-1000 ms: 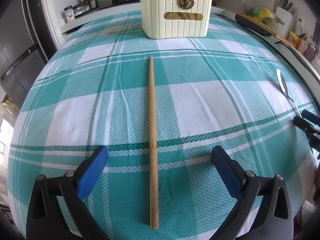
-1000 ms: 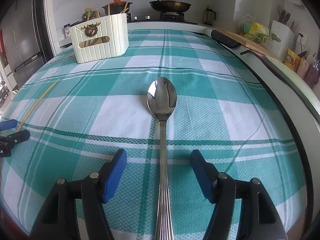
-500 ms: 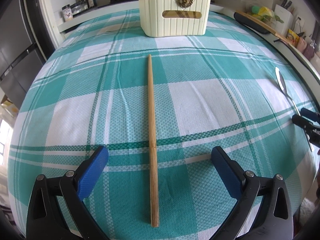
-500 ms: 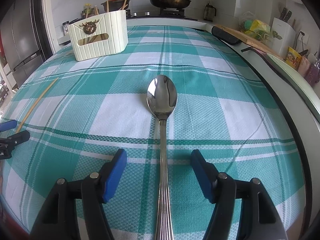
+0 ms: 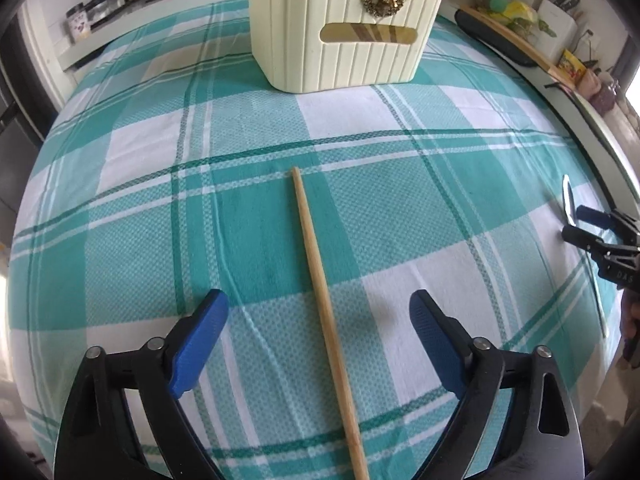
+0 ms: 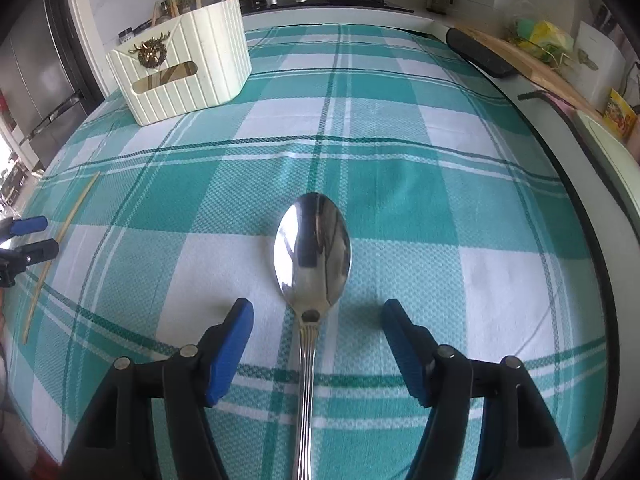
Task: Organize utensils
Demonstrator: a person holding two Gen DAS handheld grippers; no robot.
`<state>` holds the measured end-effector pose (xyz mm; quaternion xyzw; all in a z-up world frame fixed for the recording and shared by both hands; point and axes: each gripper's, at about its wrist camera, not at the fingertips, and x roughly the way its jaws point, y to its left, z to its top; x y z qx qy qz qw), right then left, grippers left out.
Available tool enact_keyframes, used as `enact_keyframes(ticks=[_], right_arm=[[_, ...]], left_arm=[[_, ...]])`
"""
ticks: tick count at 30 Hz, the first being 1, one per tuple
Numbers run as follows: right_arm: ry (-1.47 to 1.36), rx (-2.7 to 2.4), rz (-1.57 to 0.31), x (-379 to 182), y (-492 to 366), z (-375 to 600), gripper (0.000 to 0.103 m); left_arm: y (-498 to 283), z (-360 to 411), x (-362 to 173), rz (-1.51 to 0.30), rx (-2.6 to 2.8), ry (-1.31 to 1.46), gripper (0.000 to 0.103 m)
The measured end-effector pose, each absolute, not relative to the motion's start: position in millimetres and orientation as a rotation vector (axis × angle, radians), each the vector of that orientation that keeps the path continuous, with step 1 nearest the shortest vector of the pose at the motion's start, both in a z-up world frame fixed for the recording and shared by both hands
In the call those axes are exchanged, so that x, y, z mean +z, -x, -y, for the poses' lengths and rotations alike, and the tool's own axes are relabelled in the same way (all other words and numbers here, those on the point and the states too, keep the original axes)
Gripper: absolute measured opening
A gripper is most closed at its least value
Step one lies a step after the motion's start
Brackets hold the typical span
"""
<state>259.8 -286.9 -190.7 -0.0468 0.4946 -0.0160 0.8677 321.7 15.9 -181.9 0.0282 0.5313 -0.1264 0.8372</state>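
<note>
left gripper (image 5: 316, 314) closing, tilted down over chopstick (image 5: 320, 296)

Black grippers (image 5: 318, 316) — blue pads (image 5: 198, 344)

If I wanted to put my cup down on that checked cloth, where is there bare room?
Bare cloth lies between the chopstick and the spoon, and from both up to the cream holder. Right of the spoon the tablecloth runs clear to its edge. The crowded spots are around each utensil, with fingers either side, and the counter beyond.
</note>
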Motion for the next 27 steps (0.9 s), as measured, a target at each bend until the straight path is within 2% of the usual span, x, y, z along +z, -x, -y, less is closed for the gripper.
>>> enact_keyframes(ticks=[1,3,4,5,6,7,8,12,21,27], right_arm=[[0.097,-0.033,-1.030,-190.6,-266.9,285.0,0.069],[0.072,-0.049,-1.023,-190.6,-278.7,286.9,0.069],[0.064,-0.065,-1.018,-190.2,-282.4,287.5,0.066],[0.064,-0.075,-1.006,-189.1,-284.0,287.9,0.055],[0.064,-0.078,-0.993,-187.9,-284.3,288.3,0.045],[0.059,-0.079,-0.989,-187.7,-284.0,289.3,0.041],[0.047,-0.077,-0.982,-187.2,-284.0,291.1,0.041],[-0.013,-0.024,-0.919,-174.2,-274.0,296.6,0.041],[-0.055,0.111,-0.688,-93.1,-208.8,284.3,0.041],[-0.034,0.148,-0.612,-63.0,-180.4,269.3,0.041]], left_arm=[[-328.3,-13.1,-181.2,-1.111,-0.257,-0.084,0.088],[-339.5,-7.4,-181.1,-1.119,-0.231,-0.135,0.073],[-341.3,-4.6,-178.9,-1.116,-0.240,-0.137,0.063],[-340.7,-2.5,-176.9,-1.113,-0.258,-0.133,0.043],[-339.1,0.6,-175.8,-1.108,-0.264,-0.144,0.027],[-336.3,3.9,-175.4,-1.095,-0.270,-0.160,0.021],[-333.6,5.8,-175.1,-1.084,-0.279,-0.168,0.006],[-321.1,1.2,-163.4,-1.040,-0.259,-0.130,0.005],[-251.6,-23.6,-54.9,-0.728,-0.300,-0.004,0.005],[-231.5,-35.7,-21.2,-0.630,-0.324,0.060,0.005]])
